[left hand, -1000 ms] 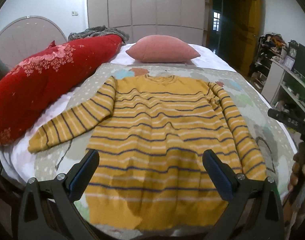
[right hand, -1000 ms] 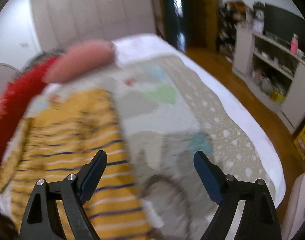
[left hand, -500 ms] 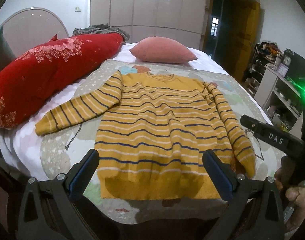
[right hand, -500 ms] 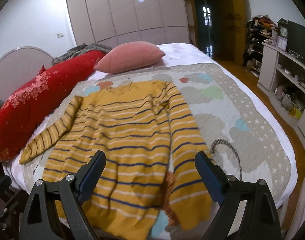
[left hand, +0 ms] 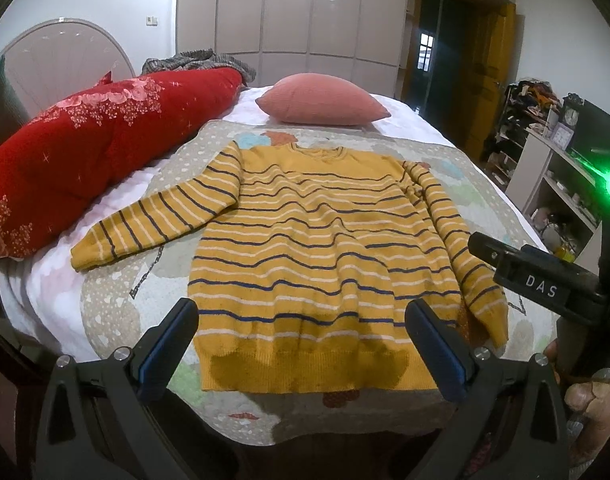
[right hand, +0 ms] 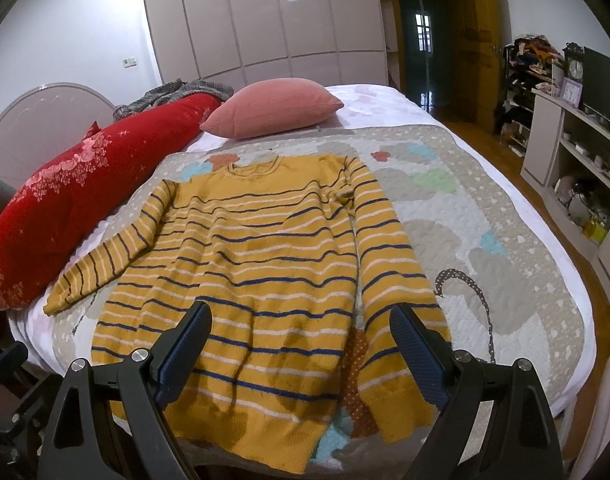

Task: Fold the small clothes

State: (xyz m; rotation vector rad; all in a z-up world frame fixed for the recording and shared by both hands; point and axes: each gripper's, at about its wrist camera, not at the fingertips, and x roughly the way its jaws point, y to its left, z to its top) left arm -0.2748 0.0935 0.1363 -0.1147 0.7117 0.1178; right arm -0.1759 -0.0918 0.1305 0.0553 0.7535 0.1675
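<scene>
A yellow sweater with blue and white stripes [left hand: 313, 248] lies flat, front up, on the patterned quilt [left hand: 117, 304], hem toward me; it also shows in the right wrist view [right hand: 249, 264]. Its left sleeve [left hand: 153, 220] stretches out to the left; its right sleeve [right hand: 389, 280] lies along the body. My left gripper [left hand: 303, 340] is open and empty, held above the hem. My right gripper [right hand: 301, 344] is open and empty, above the lower right part of the sweater. The right gripper's body [left hand: 545, 284] shows at the right in the left wrist view.
A long red bolster [left hand: 85, 160] lies along the left of the bed, a pink pillow [left hand: 321, 100] at the head. White shelves [right hand: 577, 168] with clutter stand to the right across a wooden floor. Wardrobe doors [right hand: 265, 20] fill the back wall.
Both grippers have drawn back from the bed, so the whole sweater shows now. The right gripper swung left from the bare quilt toward the sweater. Both stayed open.
</scene>
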